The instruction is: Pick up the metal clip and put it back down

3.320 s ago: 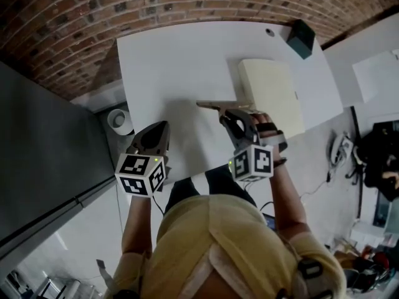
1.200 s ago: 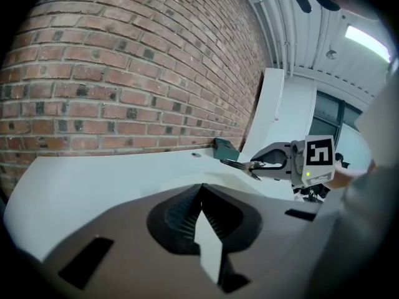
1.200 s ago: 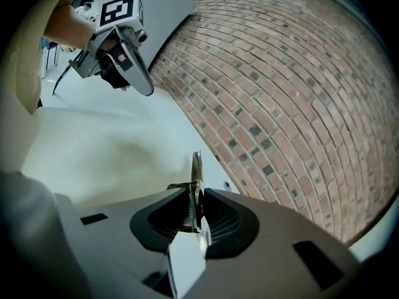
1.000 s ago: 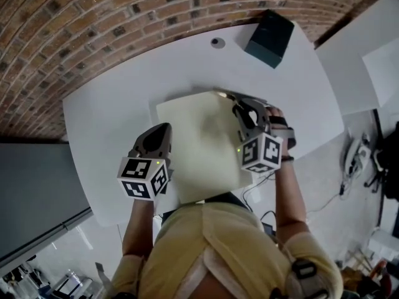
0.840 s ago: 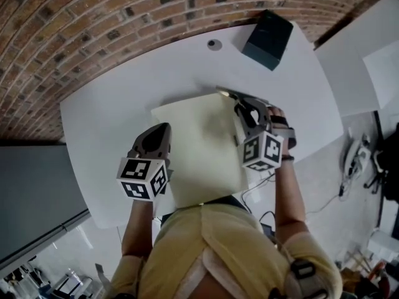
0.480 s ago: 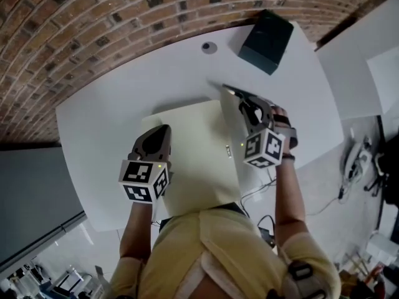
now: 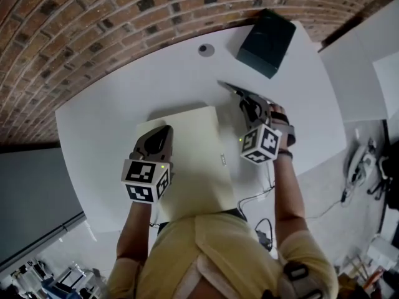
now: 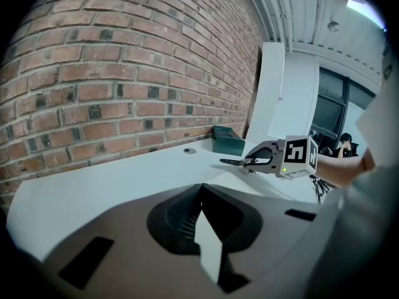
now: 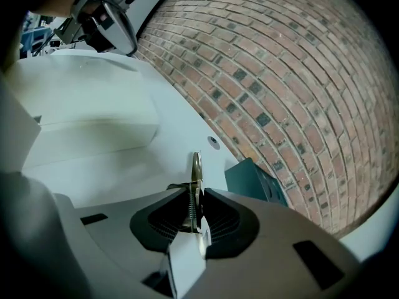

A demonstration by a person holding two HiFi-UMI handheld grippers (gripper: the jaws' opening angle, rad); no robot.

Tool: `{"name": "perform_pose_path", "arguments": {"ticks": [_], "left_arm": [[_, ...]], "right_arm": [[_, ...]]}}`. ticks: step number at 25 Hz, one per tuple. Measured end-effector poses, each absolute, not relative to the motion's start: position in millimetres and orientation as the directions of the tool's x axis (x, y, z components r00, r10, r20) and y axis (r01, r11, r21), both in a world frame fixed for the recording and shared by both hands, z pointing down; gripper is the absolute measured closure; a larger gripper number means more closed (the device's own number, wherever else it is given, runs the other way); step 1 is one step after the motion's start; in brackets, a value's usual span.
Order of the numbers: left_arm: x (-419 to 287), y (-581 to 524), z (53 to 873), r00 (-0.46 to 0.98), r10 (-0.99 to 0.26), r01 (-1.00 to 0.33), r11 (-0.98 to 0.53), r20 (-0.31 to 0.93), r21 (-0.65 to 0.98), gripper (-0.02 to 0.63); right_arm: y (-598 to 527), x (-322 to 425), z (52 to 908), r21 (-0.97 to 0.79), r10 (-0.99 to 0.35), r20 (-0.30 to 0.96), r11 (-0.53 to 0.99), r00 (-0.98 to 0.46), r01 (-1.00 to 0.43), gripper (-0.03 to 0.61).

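The metal clip (image 7: 232, 90), a long flat silver spring clip, sticks out to the upper left from my right gripper (image 7: 248, 100), which is shut on its rear end. In the right gripper view the clip (image 9: 196, 167) stands on edge between the pads. It hangs low over the white table (image 7: 124, 98), just right of a cream pad (image 7: 190, 161); whether it touches the table is unclear. My left gripper (image 7: 164, 131) is shut and empty over the pad's left part. The left gripper view shows the right gripper (image 8: 265, 159) with the clip (image 8: 234, 162).
A dark teal box (image 7: 269, 35) stands at the table's far right corner, and a small round grommet (image 7: 206, 49) lies left of it. A brick wall (image 7: 93, 17) runs behind the table. Cables and gear lie on the floor at right (image 7: 365, 161).
My right gripper has carried the clip from over the pad's far edge to the right and lower, to bare table beside the pad. My left gripper has shifted slightly over the pad.
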State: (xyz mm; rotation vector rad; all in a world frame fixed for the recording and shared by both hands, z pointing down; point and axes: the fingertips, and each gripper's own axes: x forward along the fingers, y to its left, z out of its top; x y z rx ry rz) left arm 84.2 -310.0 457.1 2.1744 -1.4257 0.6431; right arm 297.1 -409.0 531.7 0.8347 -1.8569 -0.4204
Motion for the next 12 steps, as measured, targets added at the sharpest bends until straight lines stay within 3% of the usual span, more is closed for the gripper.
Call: {"name": "perform_pose_path", "arguments": {"ticks": [12], "left_arm": [[87,-320,463,0.336,-0.707,-0.929,-0.359,0.622,0.093,0.611]], "right_arm": [[-433,304,541,0.682,-0.753,0.632,0.653,-0.184,-0.328,0.5]]}}
